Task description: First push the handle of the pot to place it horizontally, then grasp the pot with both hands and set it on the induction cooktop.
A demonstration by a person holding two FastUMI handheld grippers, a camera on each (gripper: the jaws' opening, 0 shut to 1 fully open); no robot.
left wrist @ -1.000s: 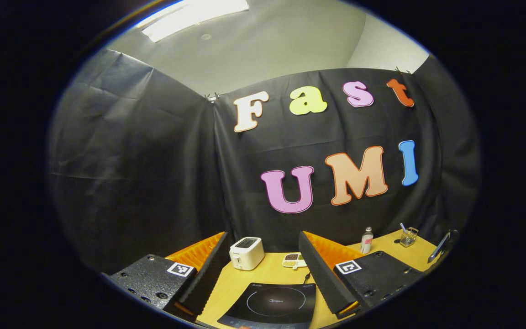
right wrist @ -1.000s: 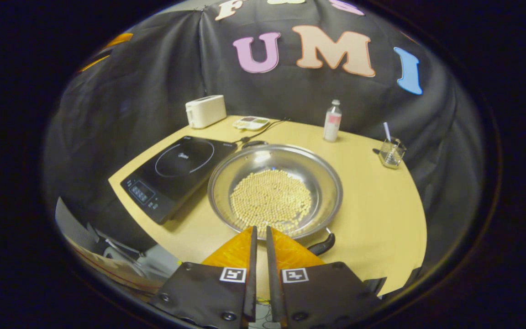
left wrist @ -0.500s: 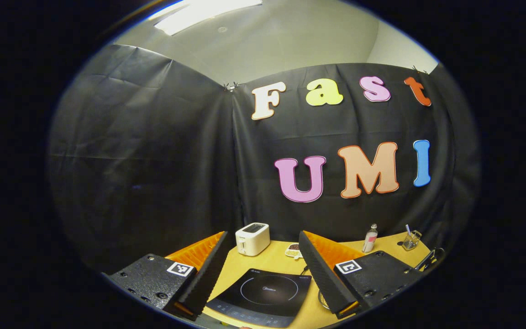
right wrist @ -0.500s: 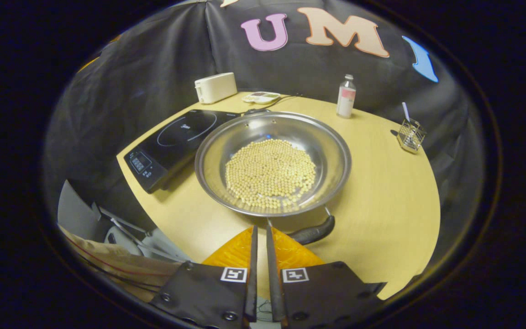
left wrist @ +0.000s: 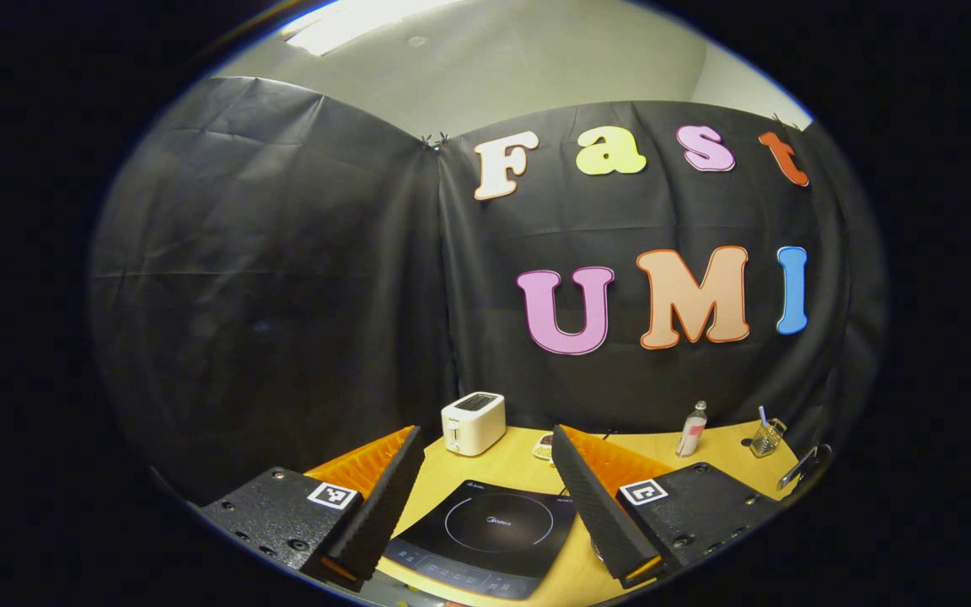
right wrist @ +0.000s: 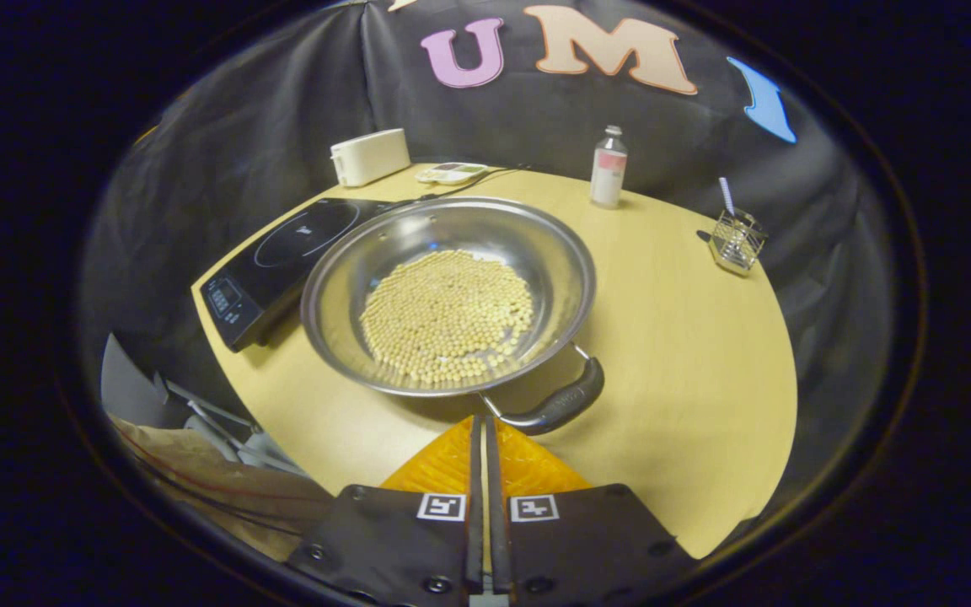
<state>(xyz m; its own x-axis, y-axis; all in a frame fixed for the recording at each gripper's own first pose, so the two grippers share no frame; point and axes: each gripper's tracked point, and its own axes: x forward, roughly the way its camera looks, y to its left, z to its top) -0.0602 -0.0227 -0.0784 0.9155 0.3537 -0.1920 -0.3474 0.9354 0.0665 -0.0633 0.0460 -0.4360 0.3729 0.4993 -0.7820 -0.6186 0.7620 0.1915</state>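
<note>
Steel pot [right wrist: 448, 291] of pale beans on the counter [right wrist: 688, 337], beside the induction cooktop [right wrist: 283, 253], pot handle [right wrist: 557, 406] just ahead of the right tongs [right wrist: 484, 426], closed and empty, left tongs [left wrist: 485, 447] spread wide above the cooktop.

Lighting is dim and warm. A ceiling light panel [left wrist: 367, 15] is overexposed at the top of the left gripper view. The steel pot [right wrist: 448, 295] carries soft reflections and casts a shadow onto the table [right wrist: 688, 337]. Fisheye distortion bends edges strongly; both views are reasonably sharp at centre, softer toward the rim
</note>
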